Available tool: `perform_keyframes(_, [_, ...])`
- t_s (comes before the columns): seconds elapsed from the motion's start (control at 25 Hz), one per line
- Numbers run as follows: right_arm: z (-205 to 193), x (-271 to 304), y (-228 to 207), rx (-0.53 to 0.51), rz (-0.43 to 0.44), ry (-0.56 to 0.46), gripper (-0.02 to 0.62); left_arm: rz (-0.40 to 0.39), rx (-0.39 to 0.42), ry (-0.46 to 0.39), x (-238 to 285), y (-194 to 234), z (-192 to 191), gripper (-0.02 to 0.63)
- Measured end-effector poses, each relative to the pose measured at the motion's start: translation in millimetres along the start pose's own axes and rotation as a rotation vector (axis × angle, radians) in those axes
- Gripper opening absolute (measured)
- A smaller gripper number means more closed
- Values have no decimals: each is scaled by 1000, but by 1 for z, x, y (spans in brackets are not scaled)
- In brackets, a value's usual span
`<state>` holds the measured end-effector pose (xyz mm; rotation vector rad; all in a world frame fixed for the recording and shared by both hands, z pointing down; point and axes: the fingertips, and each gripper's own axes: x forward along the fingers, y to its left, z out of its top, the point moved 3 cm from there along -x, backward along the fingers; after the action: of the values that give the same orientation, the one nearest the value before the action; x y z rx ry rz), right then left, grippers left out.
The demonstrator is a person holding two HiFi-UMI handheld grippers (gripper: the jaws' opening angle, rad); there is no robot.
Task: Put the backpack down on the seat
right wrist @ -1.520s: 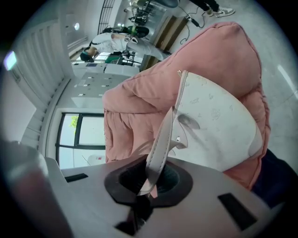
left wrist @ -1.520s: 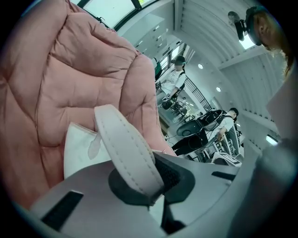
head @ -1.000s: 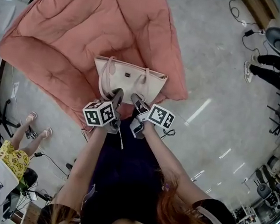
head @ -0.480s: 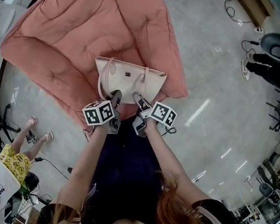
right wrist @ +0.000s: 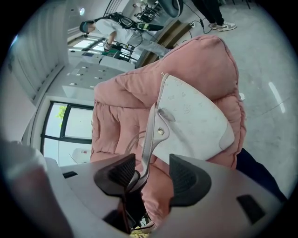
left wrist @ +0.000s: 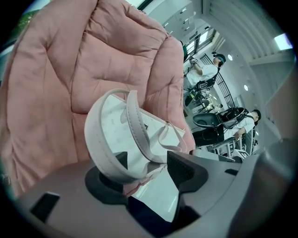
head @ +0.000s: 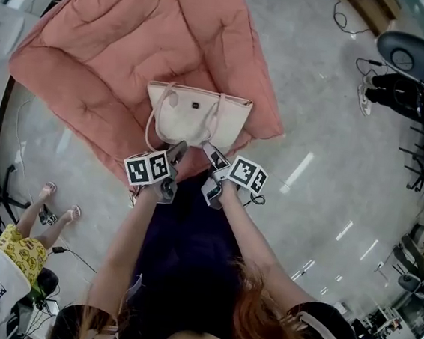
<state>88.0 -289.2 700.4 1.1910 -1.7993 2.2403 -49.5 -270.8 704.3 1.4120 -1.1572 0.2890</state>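
The backpack is a cream handbag-shaped bag lying on the pink quilted seat, near its front edge. My left gripper hovers at the bag's near side, its jaws opening; the bag's pale strap loops loosely over one jaw with the pads apart. My right gripper is beside it, jaws also opening. The other strap hangs between them and leans on one pad, unpinched. The bag's side rests against the pink cushion.
Grey polished floor surrounds the seat. A person in a yellow top sits at lower left. A dark chair and someone's legs are at upper right, with cables on the floor nearby.
Both grippers have gone from shut on the straps to open. The bag now lies settled on the seat, slightly farther from me, and the straps hang slack.
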Motion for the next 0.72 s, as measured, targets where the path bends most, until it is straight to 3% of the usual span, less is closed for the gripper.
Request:
perform_keyframes(0.48, [-60,-39,7,-55,54,-50,221,-33,61,61,-47,6,-56,278])
perform_keyframes(0.72, [-89,-50,8,-66,72,-104,221,-39,88,46,-73,21,-69,278])
